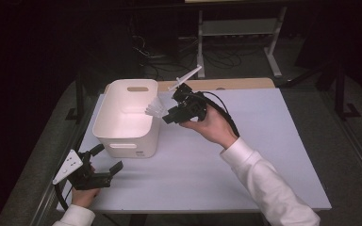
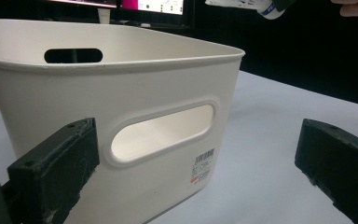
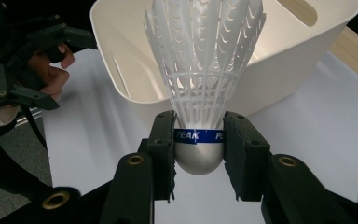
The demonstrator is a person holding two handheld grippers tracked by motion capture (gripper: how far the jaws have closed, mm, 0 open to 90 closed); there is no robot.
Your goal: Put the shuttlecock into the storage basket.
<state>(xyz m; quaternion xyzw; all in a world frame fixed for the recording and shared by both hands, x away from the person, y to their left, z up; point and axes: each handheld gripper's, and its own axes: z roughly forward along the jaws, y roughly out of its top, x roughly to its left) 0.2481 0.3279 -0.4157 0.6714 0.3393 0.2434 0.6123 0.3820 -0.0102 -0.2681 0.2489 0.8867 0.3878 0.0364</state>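
Observation:
A white plastic shuttlecock (image 3: 199, 79) with a blue band round its cork is clamped by the cork in my right gripper (image 3: 199, 140). In the high view the shuttlecock (image 1: 154, 108) hangs over the right rim of a white bin (image 1: 104, 123), its skirt pointing into the bin, with my right gripper (image 1: 169, 113) just right of that rim. My left gripper (image 1: 107, 159) rests open at the table's front left, close to the bin's front wall. The left gripper view looks between two wide-apart jaws at the bin's handle slot (image 2: 163, 132).
The bin (image 3: 303, 35) stands at the back left of a pale table (image 1: 264, 141). A wooden strip (image 1: 226, 84) runs along the table's far edge. Beyond it stand a metal rack (image 1: 238, 33) and loose cables on a dark floor.

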